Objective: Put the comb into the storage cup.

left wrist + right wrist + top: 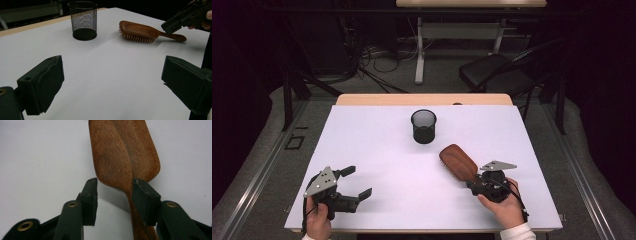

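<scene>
A: Right, what else sits on your counter [377, 150]?

B: Your only other thing is a black mesh cup [424, 126], upright toward the far edge and well apart from the brush [459, 162]. White counter lies bare between them, so nothing crowds your right hand-held gripper [473, 185]. Beyond the counter you have a dark chair [497, 70] and loose cables [377, 57] on the floor.

A: And the brush itself?

B: It's reddish-brown wood with an oval head narrowing into a slim handle. It lies flat on your right half of the counter, smooth back up and bristles [135, 37] down, head pointing toward the cup.

A: Does my right hand-held gripper grip it?

B: No. Your right jaws stand partly apart with the handle between them. The handle runs close along one pad [145, 200]; the other pad [90, 200] is clear of it, with counter showing in the gap.

A: My left?

B: Your left hand-held gripper [354, 182] rests at the near left, jaws wide and holding nothing.
</scene>
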Available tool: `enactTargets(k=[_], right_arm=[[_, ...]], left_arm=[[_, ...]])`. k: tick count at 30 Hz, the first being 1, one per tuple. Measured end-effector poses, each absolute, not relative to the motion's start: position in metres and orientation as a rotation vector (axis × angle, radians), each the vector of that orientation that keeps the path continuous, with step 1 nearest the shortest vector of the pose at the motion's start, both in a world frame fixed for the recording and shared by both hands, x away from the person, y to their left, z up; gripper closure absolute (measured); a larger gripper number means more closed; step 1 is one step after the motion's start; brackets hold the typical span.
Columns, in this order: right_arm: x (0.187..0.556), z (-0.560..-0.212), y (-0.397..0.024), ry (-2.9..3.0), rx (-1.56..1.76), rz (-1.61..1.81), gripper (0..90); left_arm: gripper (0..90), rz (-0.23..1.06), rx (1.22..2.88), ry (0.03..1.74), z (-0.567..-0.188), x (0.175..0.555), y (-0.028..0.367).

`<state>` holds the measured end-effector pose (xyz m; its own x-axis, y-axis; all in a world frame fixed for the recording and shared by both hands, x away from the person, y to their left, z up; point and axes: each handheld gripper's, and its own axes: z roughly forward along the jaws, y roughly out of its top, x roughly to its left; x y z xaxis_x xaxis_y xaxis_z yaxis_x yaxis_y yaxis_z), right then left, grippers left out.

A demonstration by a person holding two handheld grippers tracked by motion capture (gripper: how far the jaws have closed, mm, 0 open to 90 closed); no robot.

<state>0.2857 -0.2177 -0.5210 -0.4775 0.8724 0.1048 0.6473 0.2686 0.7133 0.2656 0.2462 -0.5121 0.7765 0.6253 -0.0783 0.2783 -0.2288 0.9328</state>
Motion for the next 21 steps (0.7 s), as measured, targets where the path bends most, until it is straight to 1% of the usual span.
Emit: enactTargets(k=[4,16,21], right_arm=[[0.2867,-0.5199,-0.2181,2.222,1.354,1.061,48.5],[0.2866,-0.5164,-0.2169,2.209,1.348,1.111,43.6],[0.2873,-0.5163,-0.2180,2.196,1.330,1.090,38.4]], left_arm=[[5.3,0.376,1.818,0.699,-0.5122,0.2654,0.2463],[5.9,0.376,1.817,0.701,-0.5129,0.2656,0.2461],[5.9,0.372,1.816,0.700,-0.5131,0.2660,0.2460]])
